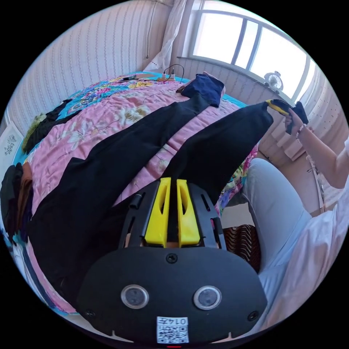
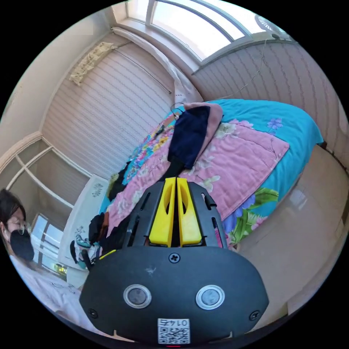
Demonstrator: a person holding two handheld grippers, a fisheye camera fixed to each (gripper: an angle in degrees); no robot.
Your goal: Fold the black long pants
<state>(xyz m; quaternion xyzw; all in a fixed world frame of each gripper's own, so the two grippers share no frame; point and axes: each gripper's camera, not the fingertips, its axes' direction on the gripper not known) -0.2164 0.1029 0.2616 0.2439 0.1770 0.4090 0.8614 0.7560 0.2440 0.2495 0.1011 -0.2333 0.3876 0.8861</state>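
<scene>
The black long pants (image 1: pixel 120 163) lie spread on a pink floral quilt (image 1: pixel 120 105), their two legs running away from me in a V. My left gripper (image 1: pixel 171 180) sits where the legs meet, its yellow jaws shut with black cloth pinched between them. The right leg (image 1: pixel 225 141) rises off the bed edge to its hem, where my right gripper (image 1: pixel 279 106) clamps it in a person's hand (image 1: pixel 296 121). In the right gripper view the right gripper (image 2: pixel 176 179) has its jaws shut on dark cloth, and the other pant leg (image 2: pixel 175 166) stretches beyond.
A navy garment (image 1: pixel 204 88) (image 2: pixel 188 136) lies at the far end of one pant leg. Dark clothes (image 1: pixel 14 196) are heaped at the bed's left side. A person's pale trouser leg (image 1: pixel 272 207) stands by the bed edge. Bare floor (image 2: pixel 309 225) lies beside the bed.
</scene>
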